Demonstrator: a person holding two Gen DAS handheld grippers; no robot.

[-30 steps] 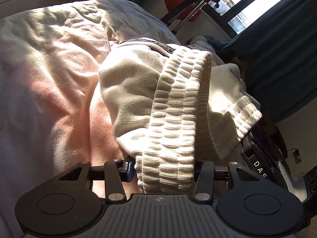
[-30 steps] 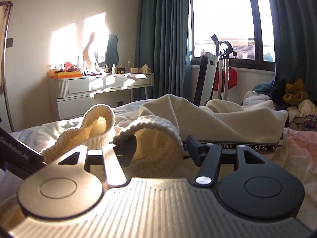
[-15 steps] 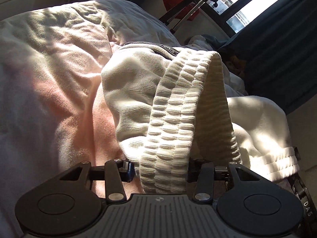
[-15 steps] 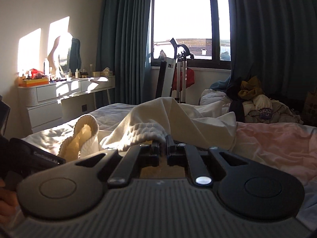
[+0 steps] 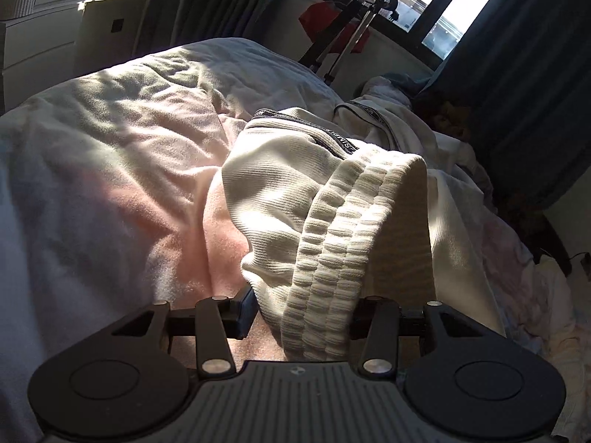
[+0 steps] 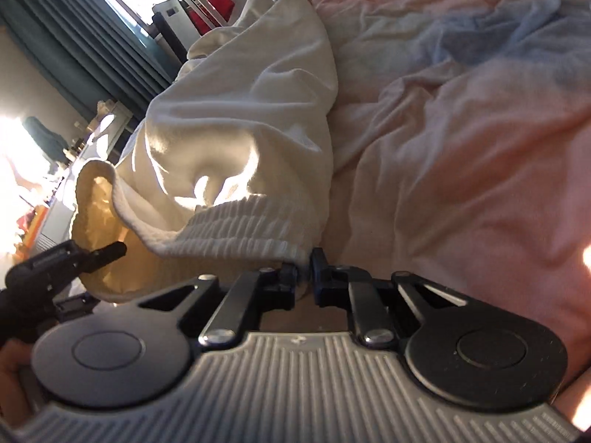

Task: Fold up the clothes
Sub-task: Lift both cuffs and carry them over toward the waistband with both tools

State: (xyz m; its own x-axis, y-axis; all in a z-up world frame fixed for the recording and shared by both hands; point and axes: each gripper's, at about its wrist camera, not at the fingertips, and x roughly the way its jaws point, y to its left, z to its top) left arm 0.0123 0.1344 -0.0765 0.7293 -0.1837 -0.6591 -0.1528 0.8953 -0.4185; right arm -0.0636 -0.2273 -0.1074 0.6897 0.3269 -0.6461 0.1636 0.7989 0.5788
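Note:
Cream sweatpants (image 5: 280,184) with a ribbed waistband (image 5: 332,258) and a black lettered tape lie bunched on the bed. My left gripper (image 5: 301,313) is shut on a thick fold of the waistband, which fills the gap between its fingers and lifts off the blanket. In the right wrist view the same sweatpants (image 6: 240,129) stretch away toward the window. My right gripper (image 6: 304,277) pinches the waistband's (image 6: 240,236) corner between nearly closed jaws, which are opening slightly. The left gripper (image 6: 74,258) shows at the left edge, inside the waistband loop.
A pink and white blanket (image 5: 110,184) covers the bed (image 6: 461,184). A white dresser (image 5: 55,0) stands at the far left. A folded black stand with something red (image 5: 343,26) leans under the window. Dark curtains (image 5: 517,74) and a clothes pile (image 5: 447,114) are at the right.
My right gripper went from open around the waistband to closed on its edge, then rolled and dipped toward the bed. My left gripper rose a little with its fold.

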